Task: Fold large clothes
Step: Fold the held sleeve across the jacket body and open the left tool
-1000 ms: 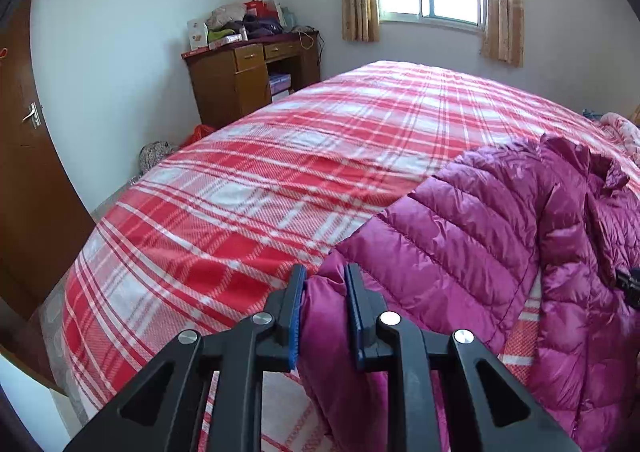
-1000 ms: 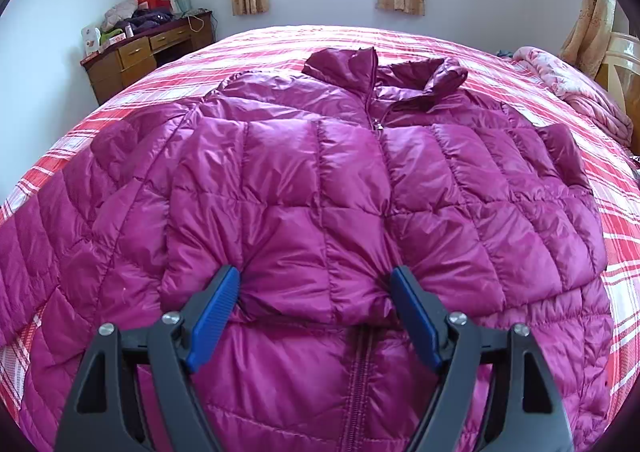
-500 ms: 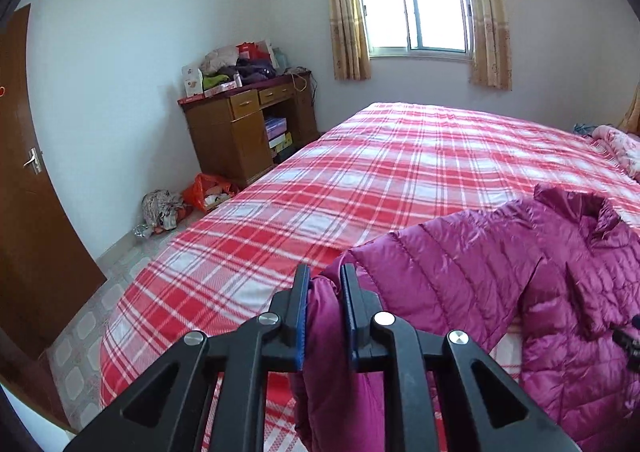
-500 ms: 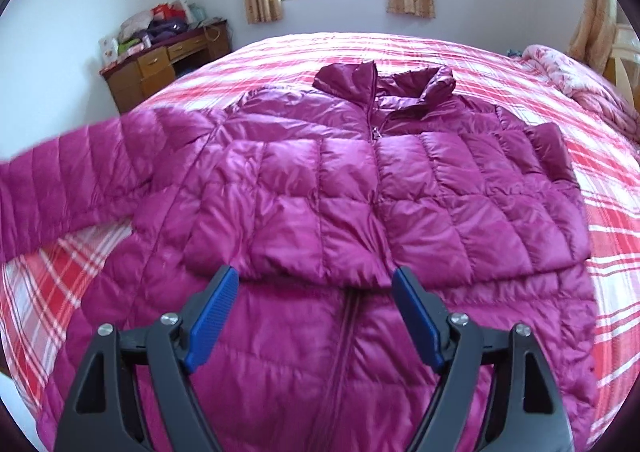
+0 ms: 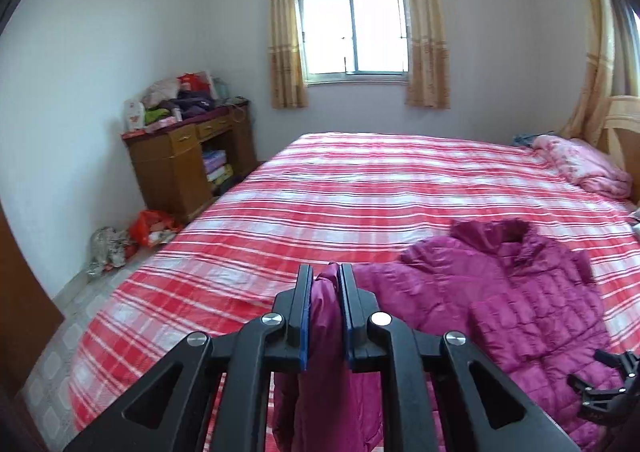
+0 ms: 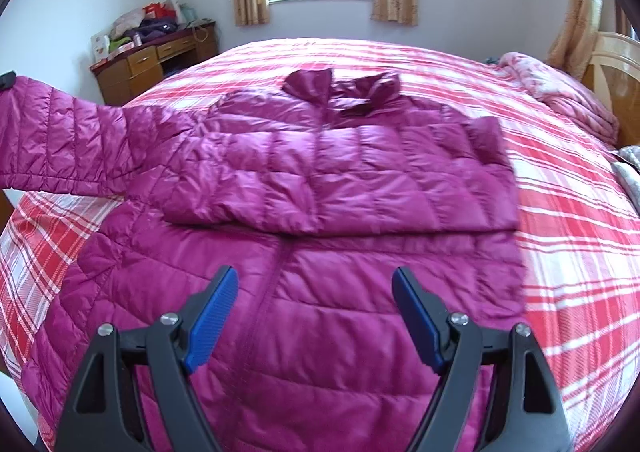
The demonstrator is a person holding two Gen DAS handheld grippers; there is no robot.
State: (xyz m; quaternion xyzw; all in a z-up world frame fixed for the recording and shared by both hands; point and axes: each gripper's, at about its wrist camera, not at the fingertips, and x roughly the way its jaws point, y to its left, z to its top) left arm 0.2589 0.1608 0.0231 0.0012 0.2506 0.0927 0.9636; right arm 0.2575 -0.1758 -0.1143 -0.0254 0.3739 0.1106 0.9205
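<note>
Left gripper (image 5: 325, 316) is seen closed on the cuff end of a sleeve (image 5: 324, 328), the magenta fabric pinched flat between its blue pads (image 5: 305, 316) with folds hanging below them. It is held raised above the near-left part of the bed (image 5: 248, 228), pointed level across the room toward the window (image 5: 354, 35). In the right wrist view the same sleeve (image 6: 60, 143) is shown stretched out to the left and lifted clear of the bedspread, its cuff running out of frame at the left edge.

Right gripper (image 6: 314, 316) is held wide apart, nothing between its blue pads (image 6: 210, 316), and is poised above the lower front of the jacket (image 6: 320, 187), angled down at it. Whether the tips touch the fabric cannot be told. The zip line is seen running up between the two fingers.

The jacket is laid front-up on the red plaid bed, collar (image 6: 340, 85) toward the window. Its other sleeve is folded across the chest as a broad band. A wooden desk (image 5: 188, 159) piled with clutter is stood against the left wall, and a pink quilt (image 5: 580, 167) is bunched at the headboard side.
</note>
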